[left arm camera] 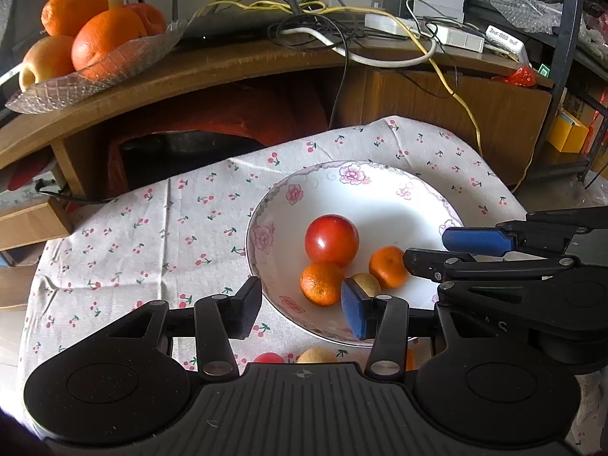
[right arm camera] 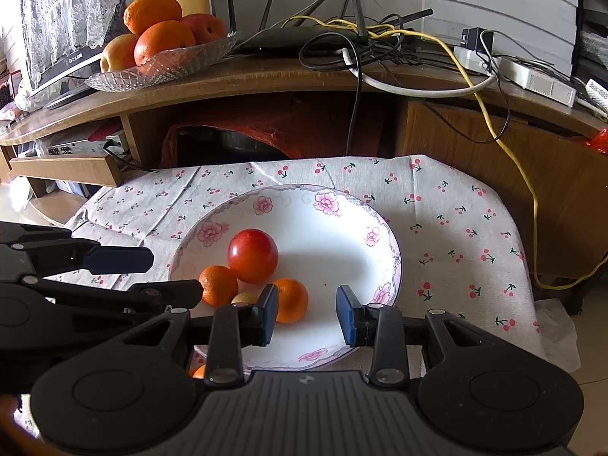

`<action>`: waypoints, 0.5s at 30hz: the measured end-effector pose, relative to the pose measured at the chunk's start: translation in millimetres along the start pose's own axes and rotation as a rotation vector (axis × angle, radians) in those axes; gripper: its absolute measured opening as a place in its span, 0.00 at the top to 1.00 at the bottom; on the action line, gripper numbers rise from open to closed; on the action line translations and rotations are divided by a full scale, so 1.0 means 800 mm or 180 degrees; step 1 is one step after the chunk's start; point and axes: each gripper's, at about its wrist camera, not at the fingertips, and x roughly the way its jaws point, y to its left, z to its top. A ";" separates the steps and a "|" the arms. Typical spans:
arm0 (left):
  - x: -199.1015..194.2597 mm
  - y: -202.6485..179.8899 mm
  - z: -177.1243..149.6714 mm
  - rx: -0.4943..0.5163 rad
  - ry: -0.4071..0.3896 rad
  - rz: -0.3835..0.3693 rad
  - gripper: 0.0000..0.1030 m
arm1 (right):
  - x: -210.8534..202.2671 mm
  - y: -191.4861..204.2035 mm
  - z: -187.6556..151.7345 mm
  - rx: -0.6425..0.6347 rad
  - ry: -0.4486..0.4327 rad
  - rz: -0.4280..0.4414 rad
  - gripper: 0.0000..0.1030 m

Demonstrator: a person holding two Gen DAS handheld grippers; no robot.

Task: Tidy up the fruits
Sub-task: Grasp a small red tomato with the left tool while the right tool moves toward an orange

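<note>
Looking down over the cherry-print cloth (right arm camera: 456,235) that covers my tabletop, I see the wide white porcelain bowl with pink flowers round its rim (right arm camera: 342,205) taking up the middle. Behind it runs a curved brown wooden shelf (right arm camera: 266,76) with a tangle of cables, and on it a clear patterned glass dish (right arm camera: 163,68) of big oranges and apples, apart from my work.

Inside the bowl lie a glossy red round fruit (right arm camera: 252,260), two small orange mandarins (right arm camera: 218,285) (right arm camera: 292,300) touching or just beside it, and a small yellowish fruit (right arm camera: 245,298) tucked between them. My left tongs (left arm camera: 300,309) hang released and empty over the bowl's near rim; my right tongs (right arm camera: 307,313) are likewise spread and empty above the bowl's near side, close to the right mandarin.

I judge the gathering step is part done. More fruit waits on the cloth close under my left tongs: a red piece (left arm camera: 268,358), a pale yellow piece (left arm camera: 316,355) and an orange sliver at the edge, all mostly hidden by the tool. The next move calls for dropping low onto one of these and closing gently, since round fruit rolls.

A white adapter (left arm camera: 507,40) on the shelf bears digits I cannot read surely.
</note>
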 end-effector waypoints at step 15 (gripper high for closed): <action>-0.033 -0.005 -0.007 0.0050 -0.0050 0.0001 0.47 | -0.034 0.013 -0.006 -0.0050 -0.0033 0.0001 0.67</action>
